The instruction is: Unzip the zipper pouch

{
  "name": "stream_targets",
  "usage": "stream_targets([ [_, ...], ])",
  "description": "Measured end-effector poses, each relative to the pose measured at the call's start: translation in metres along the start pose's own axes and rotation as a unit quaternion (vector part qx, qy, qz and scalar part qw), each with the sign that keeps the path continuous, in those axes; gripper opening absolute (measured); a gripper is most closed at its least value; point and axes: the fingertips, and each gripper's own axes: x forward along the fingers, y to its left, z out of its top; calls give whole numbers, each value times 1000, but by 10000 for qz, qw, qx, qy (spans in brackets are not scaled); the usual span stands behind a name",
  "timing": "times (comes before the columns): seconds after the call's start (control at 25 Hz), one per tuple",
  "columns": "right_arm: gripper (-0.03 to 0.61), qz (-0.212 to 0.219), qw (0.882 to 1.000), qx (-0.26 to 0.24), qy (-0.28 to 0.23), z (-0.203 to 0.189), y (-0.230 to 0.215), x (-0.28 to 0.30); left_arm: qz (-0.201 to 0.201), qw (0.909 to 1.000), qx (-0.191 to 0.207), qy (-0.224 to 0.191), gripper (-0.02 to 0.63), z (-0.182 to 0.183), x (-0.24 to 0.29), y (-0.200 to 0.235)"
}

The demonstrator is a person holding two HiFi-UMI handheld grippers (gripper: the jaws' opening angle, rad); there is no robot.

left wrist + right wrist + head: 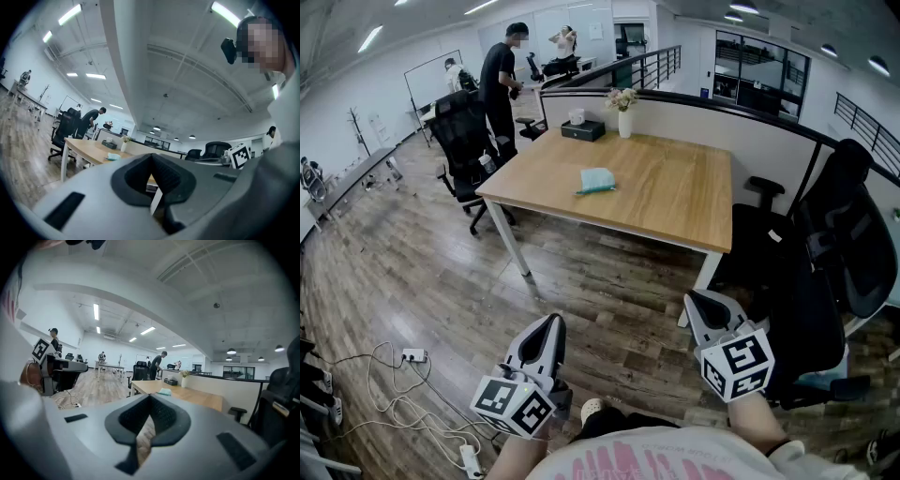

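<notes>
A teal zipper pouch (596, 181) lies flat on the wooden table (675, 202), toward its left half. It shows small and far off in the left gripper view (112, 157) and the right gripper view (164, 392). My left gripper (550, 323) is shut and empty, held low near my body, well short of the table. My right gripper (695, 301) is also shut with nothing in it, level with the left one and just before the table's near right corner. Both point toward the table.
A black tissue box (582, 130) and a white vase with flowers (624, 113) stand at the table's far edge. Black office chairs sit at the left (464, 141) and right (834, 258). Cables and a power strip (412, 375) lie on the floor. A person (499, 84) stands behind.
</notes>
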Motion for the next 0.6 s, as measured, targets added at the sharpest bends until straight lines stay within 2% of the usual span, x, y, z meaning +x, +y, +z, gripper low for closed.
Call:
stream_targets([
  [0.24, 0, 286, 9970, 718, 84, -18, -4, 15, 55, 9997, -107, 213, 2, -18, 10, 11],
  [0.44, -1, 231, 9960, 789, 356, -39, -19, 43, 40, 9990, -244, 365, 2, -35, 39, 32],
  [0.6, 0, 143, 9954, 743, 582, -54, -36, 79, -278, 9975, -381, 528, 0, -48, 75, 50],
])
